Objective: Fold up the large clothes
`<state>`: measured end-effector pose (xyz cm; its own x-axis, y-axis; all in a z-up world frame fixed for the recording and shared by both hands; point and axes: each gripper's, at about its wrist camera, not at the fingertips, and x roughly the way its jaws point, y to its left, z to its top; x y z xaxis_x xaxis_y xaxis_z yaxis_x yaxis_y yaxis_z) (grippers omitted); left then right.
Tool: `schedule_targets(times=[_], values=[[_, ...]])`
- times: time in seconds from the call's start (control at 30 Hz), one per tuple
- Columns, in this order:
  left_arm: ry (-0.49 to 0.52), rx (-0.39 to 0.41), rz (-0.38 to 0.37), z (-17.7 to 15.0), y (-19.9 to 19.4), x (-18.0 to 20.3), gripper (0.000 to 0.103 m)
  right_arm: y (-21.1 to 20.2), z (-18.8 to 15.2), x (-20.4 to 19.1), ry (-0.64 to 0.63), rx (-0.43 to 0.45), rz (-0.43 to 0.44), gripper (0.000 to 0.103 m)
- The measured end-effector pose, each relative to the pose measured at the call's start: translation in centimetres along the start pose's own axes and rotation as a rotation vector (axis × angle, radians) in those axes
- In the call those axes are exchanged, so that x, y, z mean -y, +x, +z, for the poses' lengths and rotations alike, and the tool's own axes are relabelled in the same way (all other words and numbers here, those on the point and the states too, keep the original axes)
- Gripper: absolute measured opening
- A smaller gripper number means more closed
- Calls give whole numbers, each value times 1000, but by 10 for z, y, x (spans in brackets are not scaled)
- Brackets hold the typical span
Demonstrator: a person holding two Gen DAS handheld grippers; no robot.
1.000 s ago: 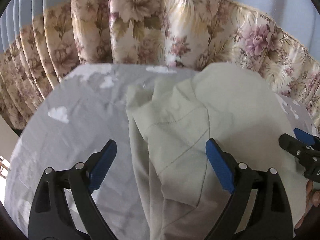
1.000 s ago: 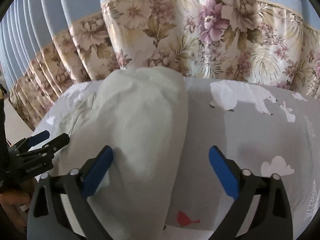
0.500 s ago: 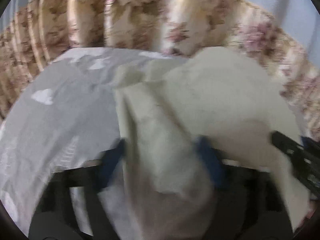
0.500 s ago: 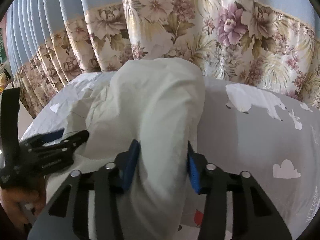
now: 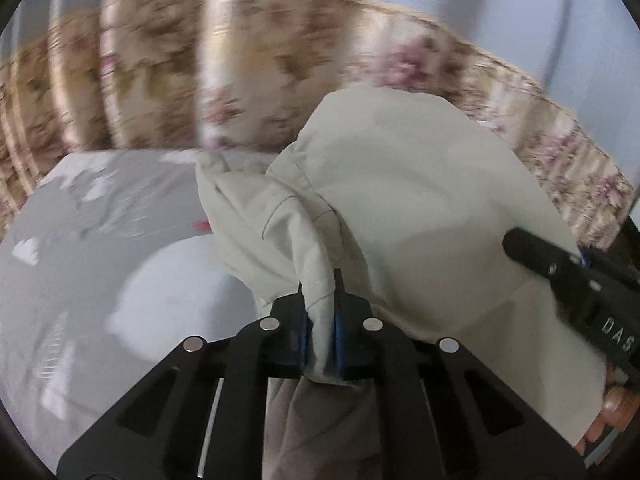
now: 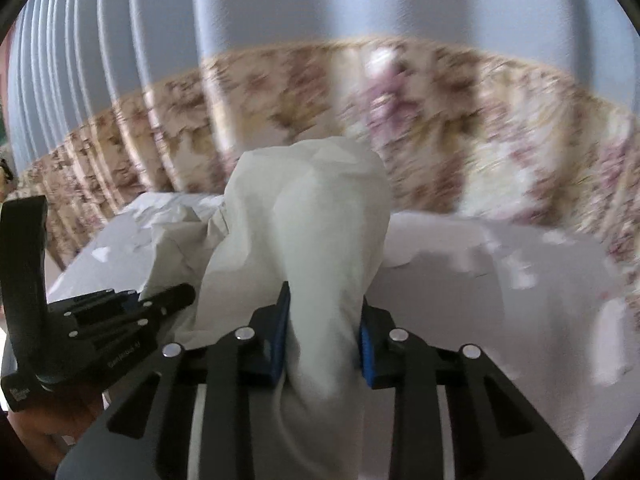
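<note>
**Two grips taken, garment coming up off the bed**

Both grippers have gone from wide open around the pale green garment [image 5: 420, 208] a second ago to clamped on it now. The left gripper [image 5: 319, 312] has its jaws nearly shut and closing on a thin hemmed fold that runs between the blue pads. The right gripper [image 6: 322, 332] has its jaws closing too, but they stand wider apart because a thick bunch of the same cloth fills the gap. The garment was lying spread on the grey printed bedsheet [image 5: 92, 240]; now its gripped parts are bunched and lifted, with the rest trailing back onto the sheet. I judge that the pick-up stage is done and that the cloth is ready to be carried over for a fold.

Much is hard to read. The floral curtain [image 6: 460, 128] and the sheet are smeared by motion in both views. Which part of the garment each gripper holds, sleeve, hem or side, cannot be told. Its lower edge hangs out of view under both grippers. Only fingertips of the person's right hand [image 5: 608, 412] show at the frame's edge.
</note>
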<state>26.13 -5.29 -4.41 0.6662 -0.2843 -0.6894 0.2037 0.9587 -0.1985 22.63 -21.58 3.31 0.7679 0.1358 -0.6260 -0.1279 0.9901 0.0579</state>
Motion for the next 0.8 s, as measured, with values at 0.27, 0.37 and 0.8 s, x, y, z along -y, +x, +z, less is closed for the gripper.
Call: schedule_targets(times=[0.27,0.37,0.8], values=[[83,-39,56,-8,53,100,28,-2,-25,109,43,-29,-144,32],[94,-43,129,-21,57,100,58,3,-48,120,66,-20,-163,56],[117,33,177,-54,0,50,95,-49,-93,106,41,-4,-232,83]])
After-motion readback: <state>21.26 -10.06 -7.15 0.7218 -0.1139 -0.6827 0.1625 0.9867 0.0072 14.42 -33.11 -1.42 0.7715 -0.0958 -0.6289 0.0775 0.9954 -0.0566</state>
